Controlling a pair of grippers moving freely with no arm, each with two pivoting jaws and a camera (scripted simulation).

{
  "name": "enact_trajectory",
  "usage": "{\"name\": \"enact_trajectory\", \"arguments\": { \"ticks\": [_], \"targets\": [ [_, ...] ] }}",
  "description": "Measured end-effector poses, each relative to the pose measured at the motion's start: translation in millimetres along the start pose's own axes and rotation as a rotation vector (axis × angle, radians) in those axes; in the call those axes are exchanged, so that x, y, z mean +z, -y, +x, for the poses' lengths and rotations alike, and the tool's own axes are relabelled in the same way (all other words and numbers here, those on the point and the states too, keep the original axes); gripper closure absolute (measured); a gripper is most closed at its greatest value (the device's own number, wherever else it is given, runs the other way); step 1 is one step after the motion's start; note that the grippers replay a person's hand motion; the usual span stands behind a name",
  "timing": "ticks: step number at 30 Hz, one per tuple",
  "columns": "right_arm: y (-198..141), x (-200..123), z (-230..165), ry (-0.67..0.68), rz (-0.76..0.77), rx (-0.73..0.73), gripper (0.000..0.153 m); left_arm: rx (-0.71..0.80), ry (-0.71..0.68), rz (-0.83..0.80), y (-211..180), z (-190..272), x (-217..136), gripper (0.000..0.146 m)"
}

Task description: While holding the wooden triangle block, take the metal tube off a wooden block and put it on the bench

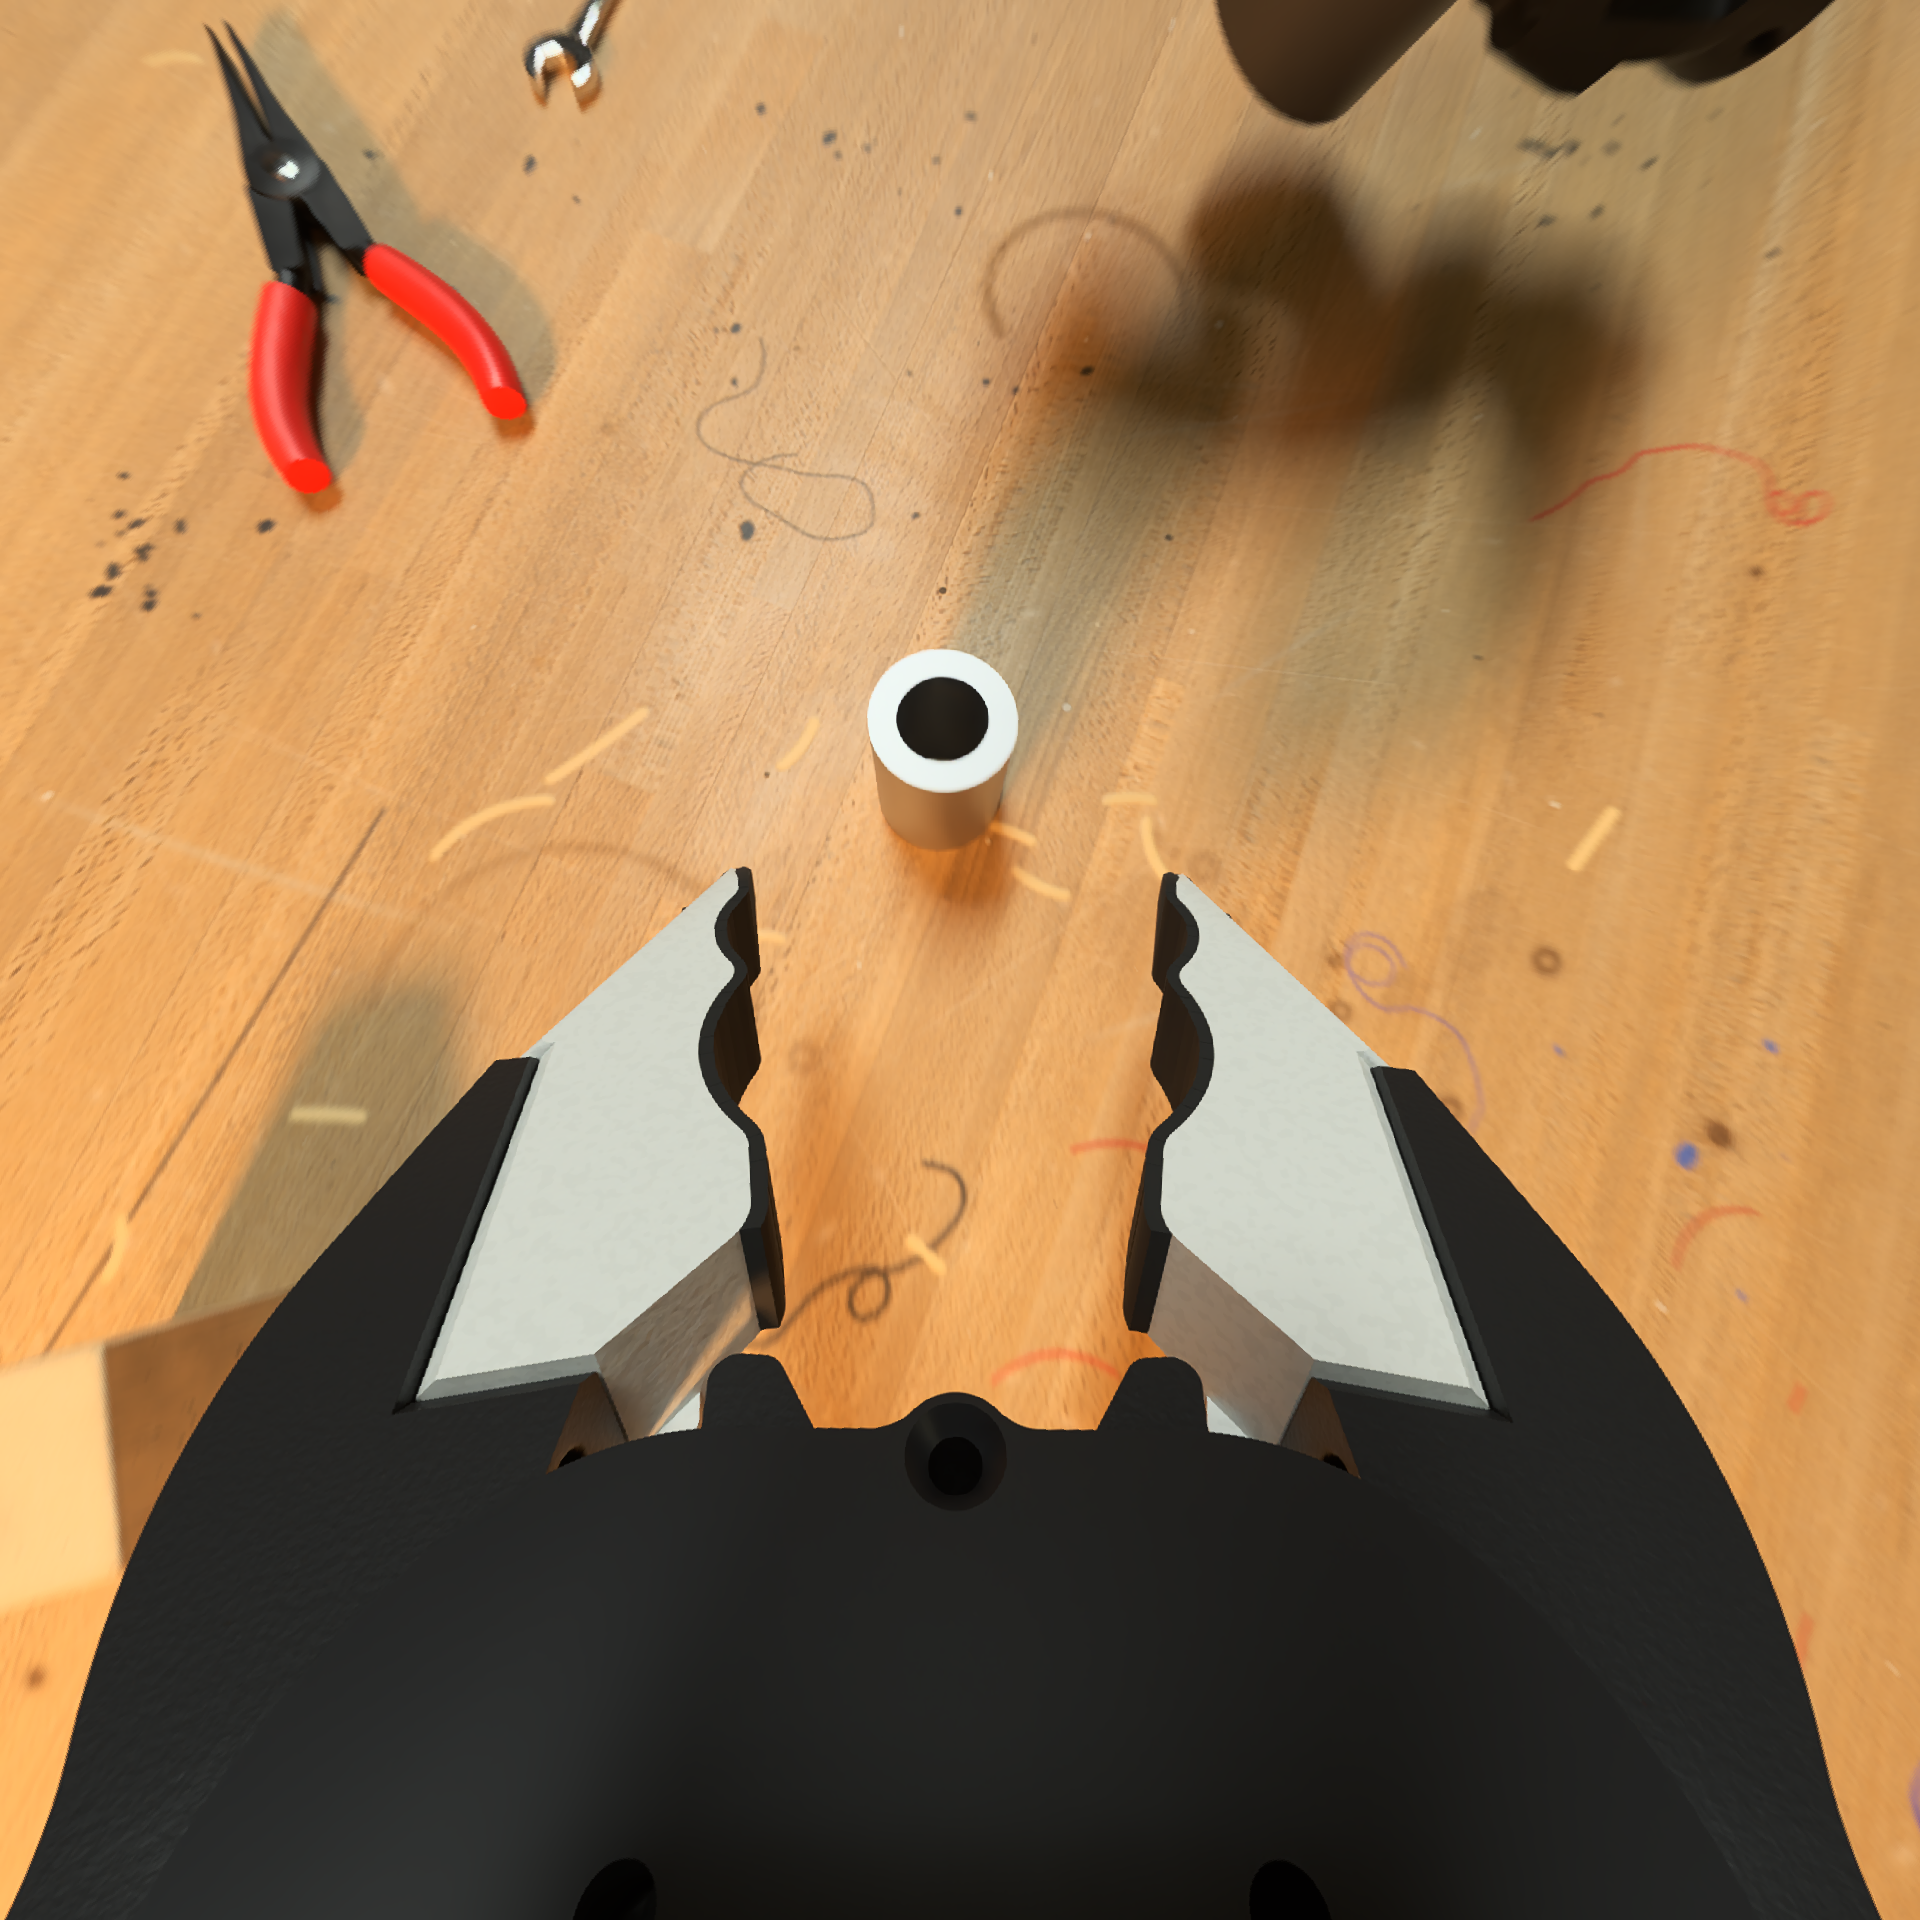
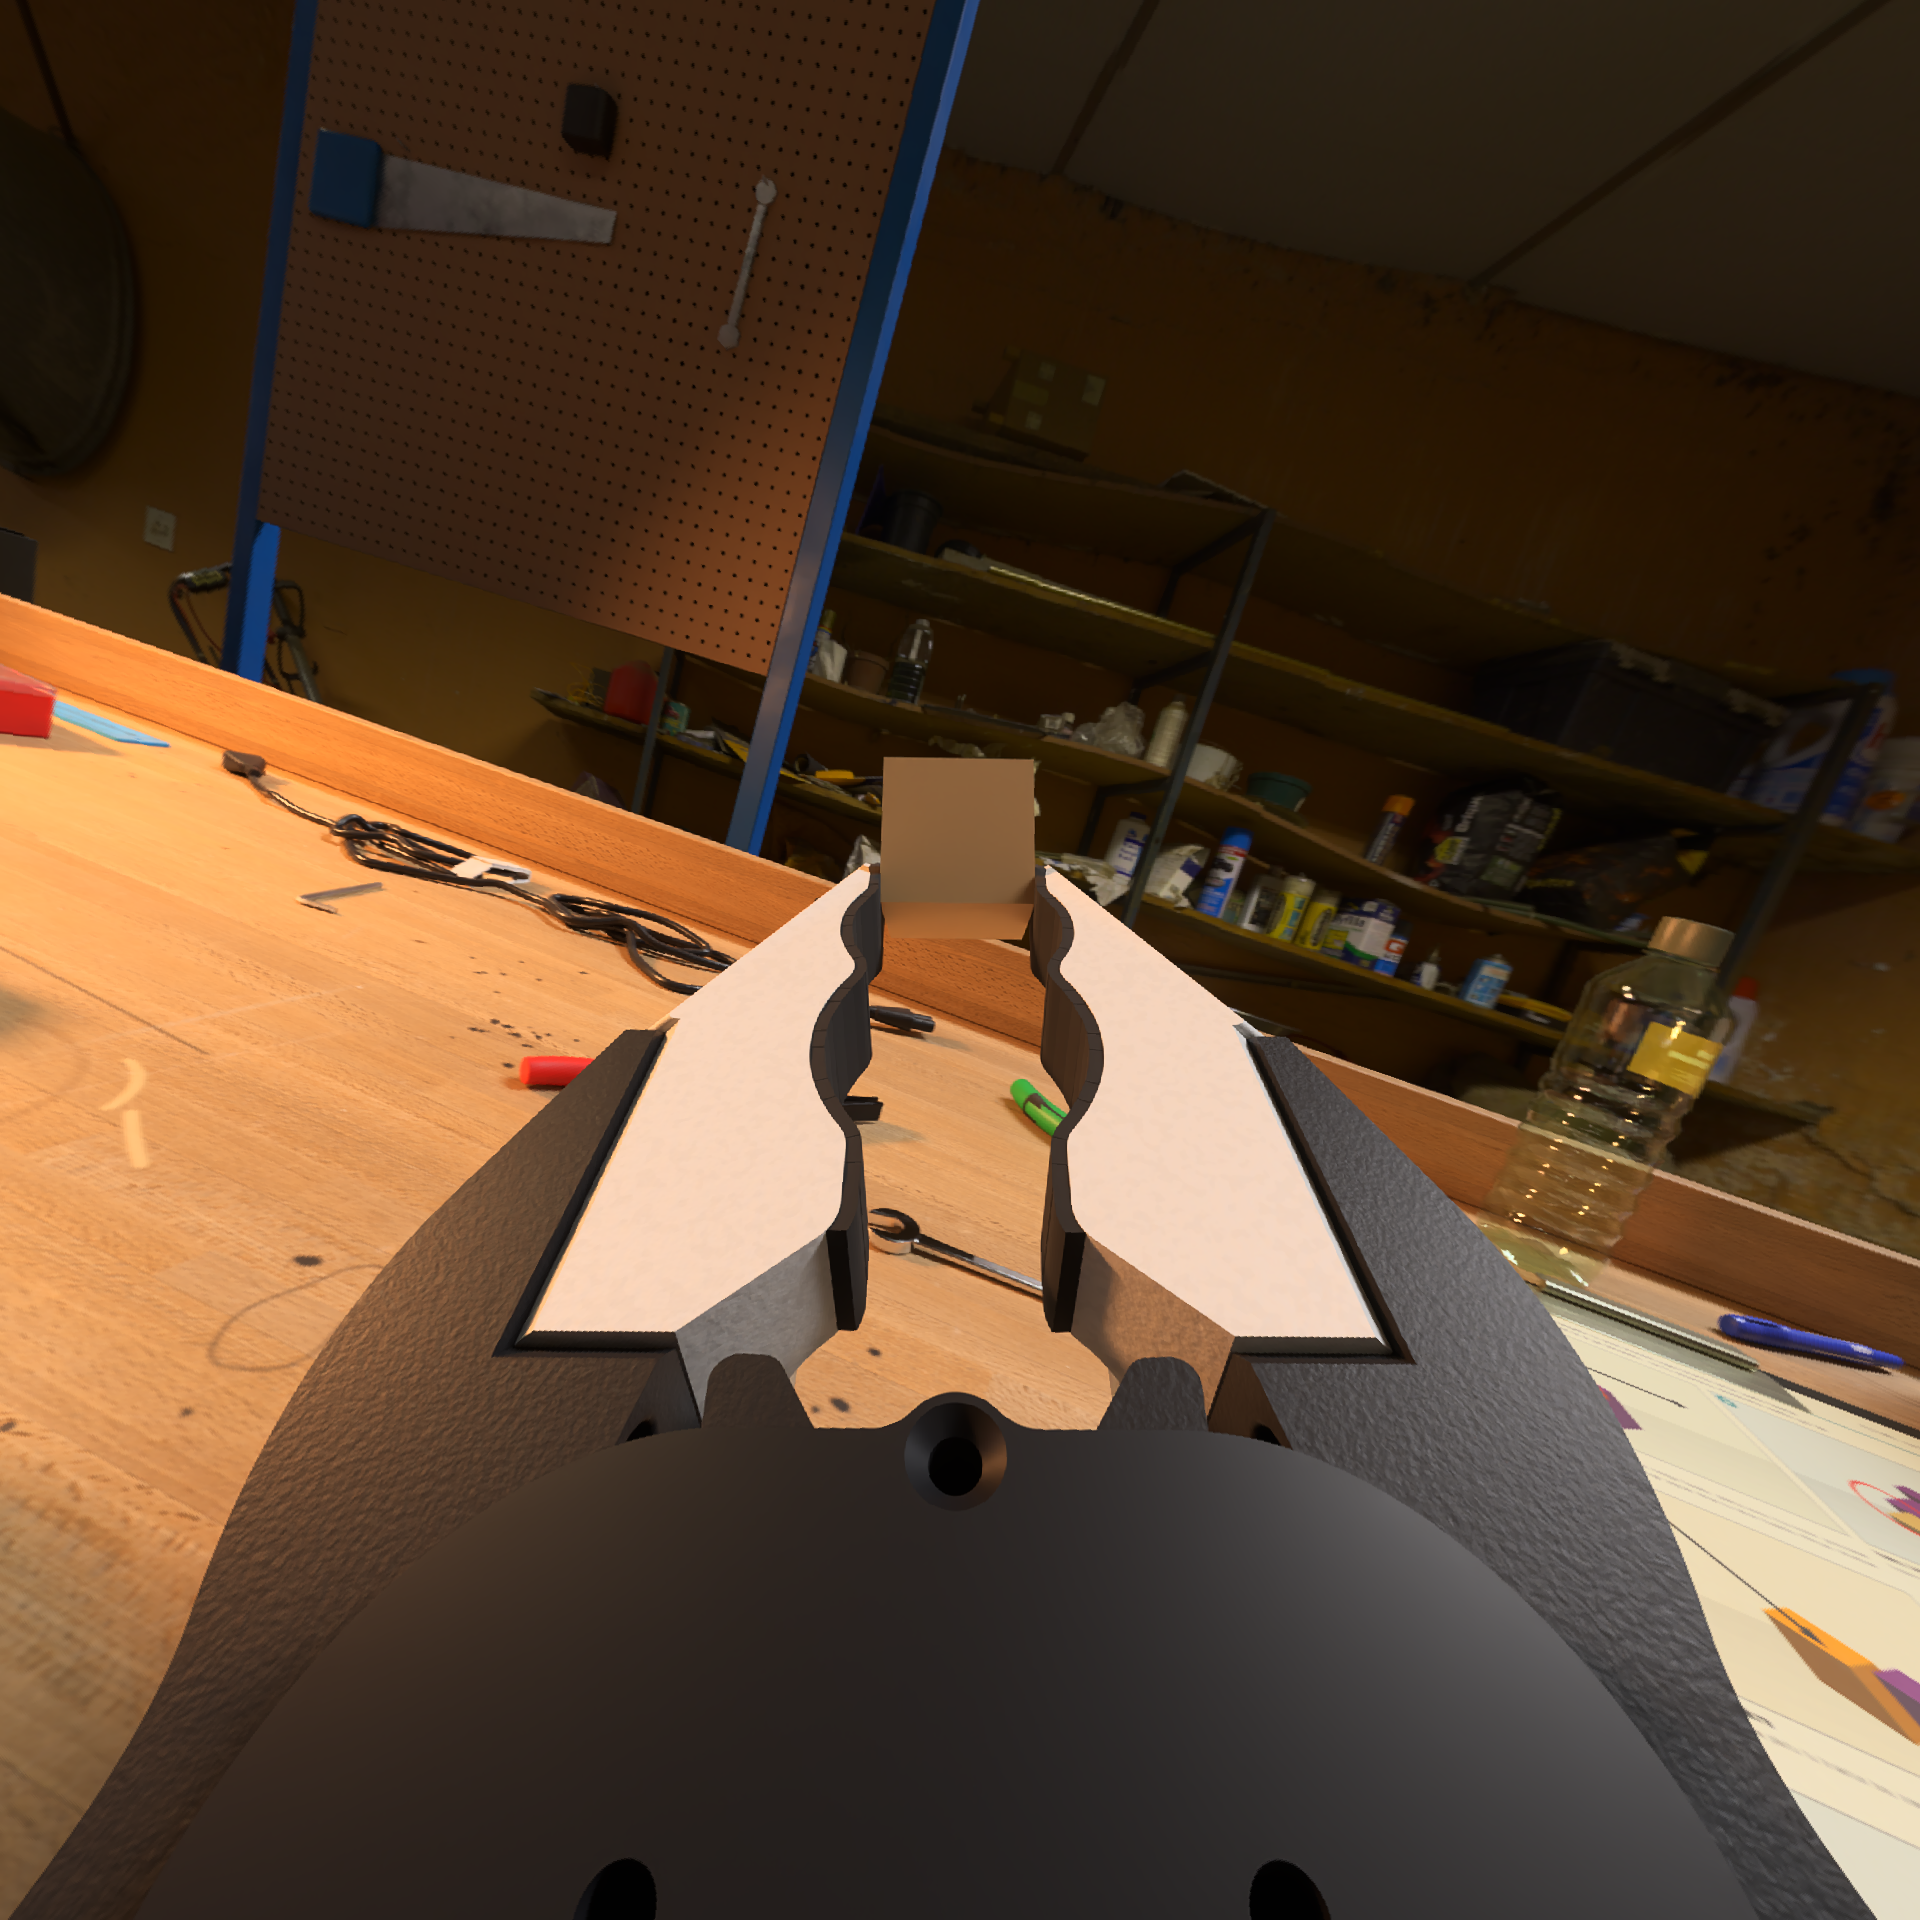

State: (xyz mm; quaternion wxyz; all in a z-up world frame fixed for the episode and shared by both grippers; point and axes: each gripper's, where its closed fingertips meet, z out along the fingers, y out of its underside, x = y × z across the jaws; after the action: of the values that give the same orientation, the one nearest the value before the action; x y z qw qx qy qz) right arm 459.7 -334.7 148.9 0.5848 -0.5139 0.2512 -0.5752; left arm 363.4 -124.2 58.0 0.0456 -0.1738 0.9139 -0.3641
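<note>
The metal tube stands upright on the wooden bench, bore facing up, just beyond my left fingertips. My left gripper is open and empty, above the bench and short of the tube. A wooden block shows at the left edge of the left wrist view. My right gripper is shut on the wooden triangle block, held between its fingertips above the bench. The other gripper shows dark and blurred at the top right of the left wrist view.
Red-handled pliers and a small wrench lie far left on the bench. The right wrist view shows a black cable, a red marker, a green marker, a wrench, a plastic bottle, papers and a pegboard.
</note>
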Motion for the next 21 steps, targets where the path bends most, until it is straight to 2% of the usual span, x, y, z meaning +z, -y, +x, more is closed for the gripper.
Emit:
{"name": "enact_trajectory", "arguments": {
  "ticks": [3,7,11,13,16,19,21],
  "targets": [
    [-1.9,-1.2,5.3,-0.017,-0.009,-0.021,0.125,-0.037,0.001,0.058,-5.2,1.2,-34.2,0.069],
    [-5.2,-1.2,7.1,-0.034,-0.026,-0.029,0.125,-0.106,0.069,0.095,-17.6,-16.7,-86.1,0.067],
    [-8.8,0.2,4.8,-0.039,-0.048,-0.056,0.125,-0.202,0.291,0.073,-38.5,-76.7,-142.9,0.074],
    [-10.7,0.9,4.1,-0.043,-0.061,-0.070,0.125,-0.275,0.377,0.039,-51.4,-109.7,-162.0,0.086],
    [-13.3,1.4,4.6,-0.053,-0.078,-0.086,0.125,-0.359,0.335,-0.054,-70.1,-139.4,-165.1,0.101],
    [-15.6,1.1,6.5,-0.067,-0.094,-0.097,0.125,-0.350,0.271,-0.199,-88.6,-160.3,-155.5,0.104],
    [-17.3,1.0,8.3,-0.079,-0.105,-0.103,0.125,-0.326,0.295,-0.272,-98.6,-178.4,-152.7,0.105]
  ]
}}
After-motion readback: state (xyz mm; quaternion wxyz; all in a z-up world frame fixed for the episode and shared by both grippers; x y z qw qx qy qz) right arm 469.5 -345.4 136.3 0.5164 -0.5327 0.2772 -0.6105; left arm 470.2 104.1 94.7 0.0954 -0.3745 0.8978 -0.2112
